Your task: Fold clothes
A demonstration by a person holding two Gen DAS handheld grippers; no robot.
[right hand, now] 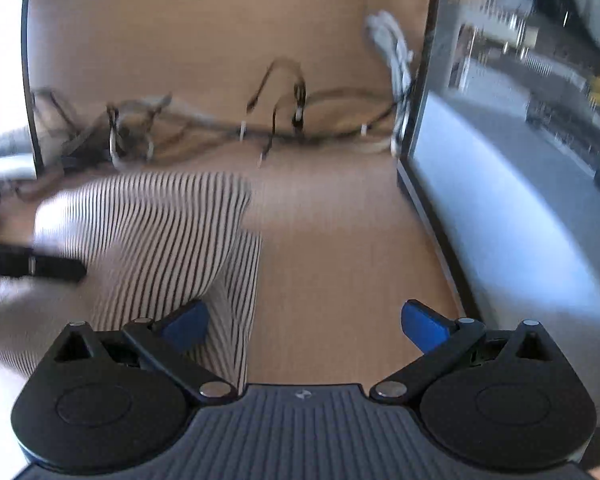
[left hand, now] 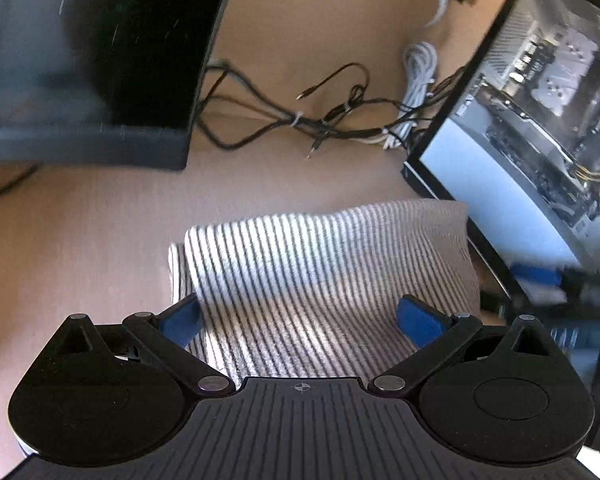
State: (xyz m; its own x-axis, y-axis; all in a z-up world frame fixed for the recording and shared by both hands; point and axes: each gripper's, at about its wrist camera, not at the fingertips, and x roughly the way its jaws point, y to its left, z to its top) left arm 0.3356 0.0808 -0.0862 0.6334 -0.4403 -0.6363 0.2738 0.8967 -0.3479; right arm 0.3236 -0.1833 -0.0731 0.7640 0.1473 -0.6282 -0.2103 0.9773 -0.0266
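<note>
Striped knit garment (left hand: 324, 276) lying on the wooden desk (left hand: 100, 240) between a dark monitor (left hand: 100, 52) and a glass-sided PC case (left hand: 540, 100), cable tangle (left hand: 320, 120) beyond it

Showing at least two stacked layers, a lower edge peeking out on the left side, so already doubled over to some degree; unable to tell whether more folds are due

Looking thin, soft and light: likely draping and sagging when lifted, slipping layer over layer. Judging corners or a doubled edge the best pinch points, both layers together

Left gripper (left hand: 300, 316) hanging over the cloth, blue fingers (left hand: 180, 320) spread wide, straddling the fabric, gripping nothing

Right gripper (right hand: 304, 322) likewise spread wide and empty, hovering mostly over bare desk; garment sitting left of it, right-hand cloth edge passing under its left finger (right hand: 186, 326). Contact with cloth unclear in either view
</note>
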